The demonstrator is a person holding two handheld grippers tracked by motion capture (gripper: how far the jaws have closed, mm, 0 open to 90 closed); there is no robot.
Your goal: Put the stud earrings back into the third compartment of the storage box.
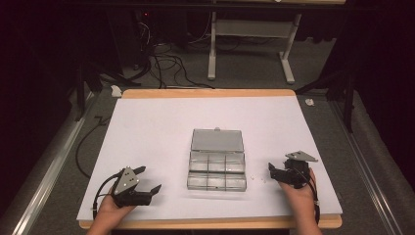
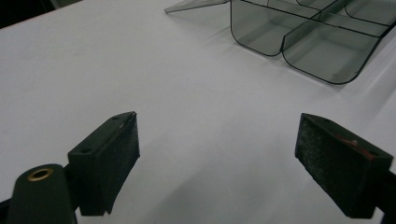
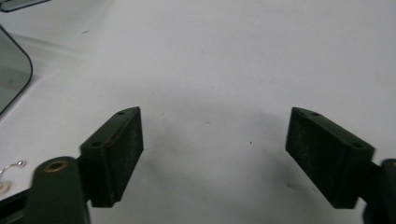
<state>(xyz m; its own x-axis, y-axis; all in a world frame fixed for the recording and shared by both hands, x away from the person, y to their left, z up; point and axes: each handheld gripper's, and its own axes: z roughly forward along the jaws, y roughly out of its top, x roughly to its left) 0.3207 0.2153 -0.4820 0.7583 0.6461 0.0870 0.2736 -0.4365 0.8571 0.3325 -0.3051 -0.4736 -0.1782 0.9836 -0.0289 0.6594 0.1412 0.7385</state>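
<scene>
Broad white sheet (image 1: 147,147) spread over a wooden table (image 1: 205,92), presumably to give a plain, even work surface. At its middle, a clear plastic compartment box (image 1: 216,174), lid (image 1: 217,140) swung back flat on the far side, six compartments laid open and apparently empty, ready for filling or sorting. Left of the box and nearer the table's front edge, the left gripper (image 1: 149,182), held low in a hand (image 1: 115,205), jaws spread wide with nothing between them, aimed toward the box's near left corner; seen along those jaws, the box (image 2: 308,42) ahead and to the right, well apart from the pads (image 2: 119,154). Right of the box, the right gripper (image 1: 272,171), likewise held low, jaws parted and empty, pointing in toward the box, whose rounded corner (image 3: 11,70) sits at the left margin of the right gripper view. Just right of the box's near corner, between it and the right gripper, a few tiny pale bits (image 1: 258,178), too small to identify; probably the items meant for the compartments. Beside the right gripper, a small silvery hooked piece (image 3: 11,169), possibly an earring. Both grippers seemingly at rest, flanking the box symmetrically, nothing yet grasped.
</scene>
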